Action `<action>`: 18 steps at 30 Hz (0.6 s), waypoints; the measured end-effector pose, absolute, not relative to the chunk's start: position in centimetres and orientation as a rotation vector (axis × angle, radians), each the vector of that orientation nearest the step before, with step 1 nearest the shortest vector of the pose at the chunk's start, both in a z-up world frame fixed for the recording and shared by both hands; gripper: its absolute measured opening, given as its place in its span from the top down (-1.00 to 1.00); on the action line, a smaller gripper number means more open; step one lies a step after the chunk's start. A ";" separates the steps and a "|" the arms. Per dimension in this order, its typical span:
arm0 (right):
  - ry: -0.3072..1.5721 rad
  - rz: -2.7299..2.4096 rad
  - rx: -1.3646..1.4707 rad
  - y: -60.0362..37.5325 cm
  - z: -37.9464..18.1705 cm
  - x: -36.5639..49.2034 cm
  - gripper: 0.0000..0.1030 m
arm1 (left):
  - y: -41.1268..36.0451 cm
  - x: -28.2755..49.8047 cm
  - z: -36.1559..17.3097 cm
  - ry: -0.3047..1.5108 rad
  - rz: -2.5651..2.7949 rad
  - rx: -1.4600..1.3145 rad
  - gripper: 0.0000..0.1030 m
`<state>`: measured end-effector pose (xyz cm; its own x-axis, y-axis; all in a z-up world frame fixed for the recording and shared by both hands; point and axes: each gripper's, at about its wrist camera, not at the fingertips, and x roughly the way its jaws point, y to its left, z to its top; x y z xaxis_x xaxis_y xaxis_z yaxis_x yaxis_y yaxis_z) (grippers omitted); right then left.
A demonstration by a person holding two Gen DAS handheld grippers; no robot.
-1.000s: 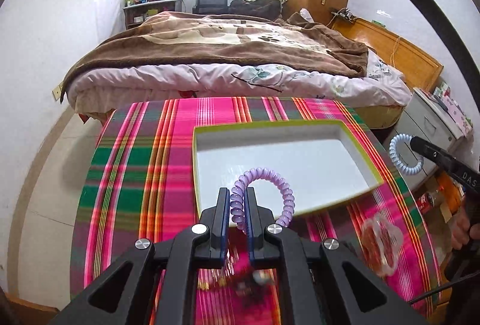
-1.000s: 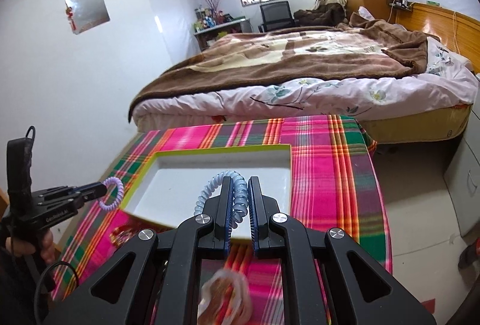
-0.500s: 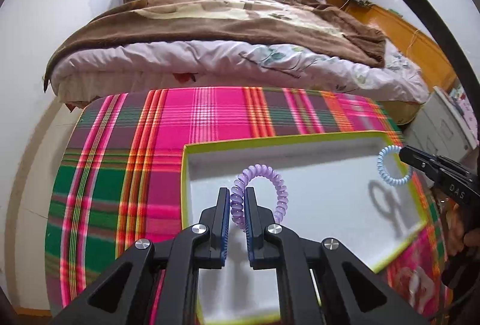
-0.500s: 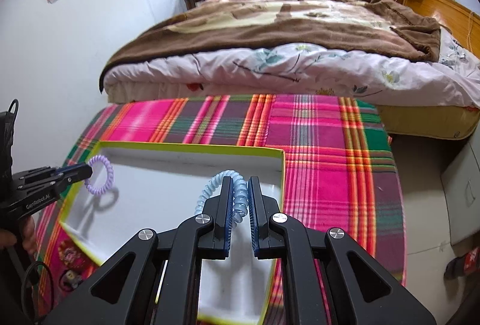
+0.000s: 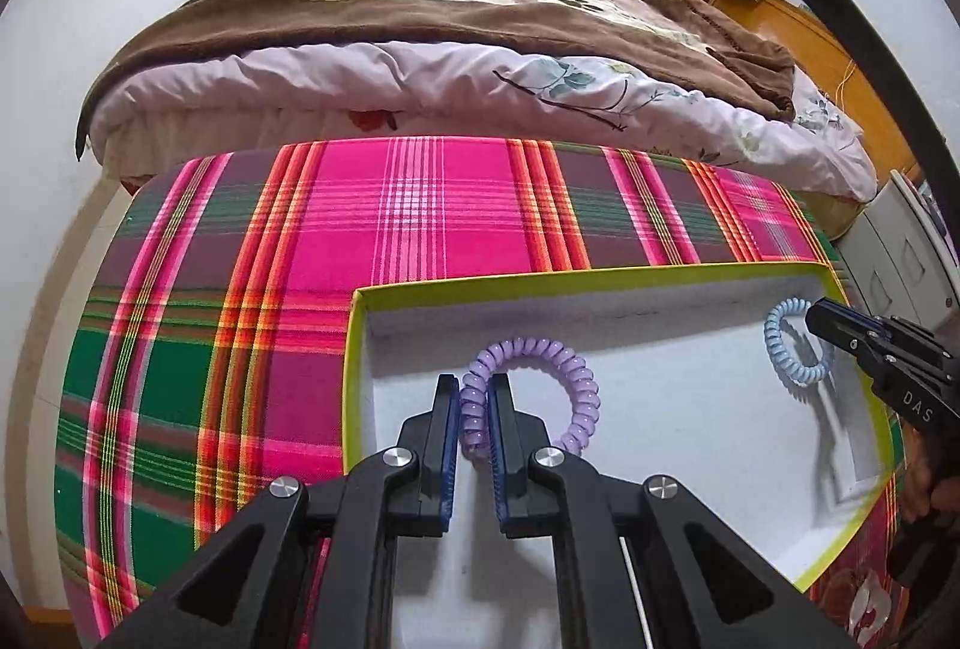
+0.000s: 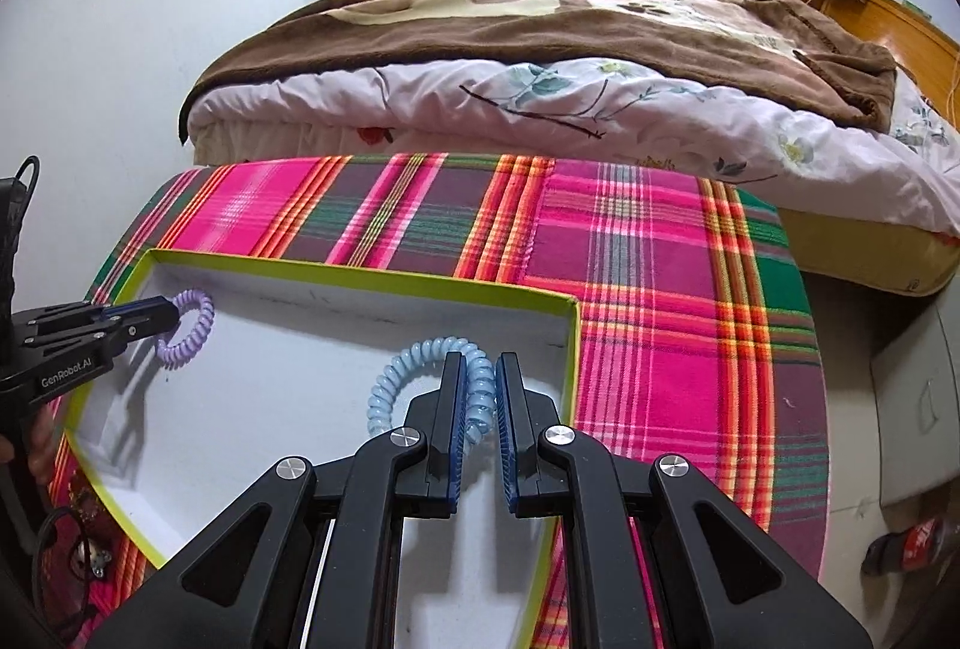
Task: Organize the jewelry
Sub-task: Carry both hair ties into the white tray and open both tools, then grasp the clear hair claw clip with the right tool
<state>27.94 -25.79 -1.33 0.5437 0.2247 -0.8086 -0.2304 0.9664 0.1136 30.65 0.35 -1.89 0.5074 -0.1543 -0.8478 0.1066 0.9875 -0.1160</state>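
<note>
My left gripper (image 5: 474, 397) is shut on a purple spiral hair tie (image 5: 573, 379) and holds it low inside a white tray with a lime-green rim (image 5: 570, 280). My right gripper (image 6: 480, 379) is shut on a light blue spiral hair tie (image 6: 399, 373) and holds it inside the same tray (image 6: 360, 274), near its right wall. In the left wrist view the right gripper (image 5: 819, 316) and the blue tie (image 5: 786, 349) show at the tray's right end. In the right wrist view the left gripper (image 6: 168, 310) and the purple tie (image 6: 192, 328) show at the tray's left end.
The tray lies on a table with a pink, green and orange plaid cloth (image 5: 408, 217). A bed with a brown blanket (image 5: 450, 7) stands just behind it. More small jewelry (image 6: 90, 559) lies on the cloth in front of the tray. A grey cabinet (image 5: 912, 259) stands to the right.
Both grippers have moved forward and down, from above the tray's near edge to inside the tray, each still holding its hair tie.
</note>
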 end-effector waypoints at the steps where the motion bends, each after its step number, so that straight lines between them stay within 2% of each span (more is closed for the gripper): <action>1: 0.956 0.268 -0.012 -25.7 -1.3 28.0 0.80 | 0.3 30.6 -1.9 1.027 -0.160 -0.045 0.82; 4: 0.951 0.262 -0.016 -25.6 -1.3 28.0 0.78 | 0.2 30.7 -1.9 1.030 -0.160 -0.040 0.80; 6: 0.951 0.261 -0.013 -25.6 -1.3 28.1 0.75 | 0.2 30.7 -1.8 1.033 -0.166 -0.052 0.66; 11: 0.946 0.274 -0.013 -25.3 -0.9 27.6 0.44 | 0.0 30.5 -1.6 1.040 -0.173 -0.052 0.44; 15: 0.931 0.268 -0.029 -25.2 -0.4 26.9 0.38 | 0.0 29.8 -1.1 1.029 -0.179 -0.058 0.09; 18: 0.918 0.266 -0.018 -25.3 0.2 26.4 0.36 | 0.1 29.1 -0.3 1.015 -0.183 -0.058 0.00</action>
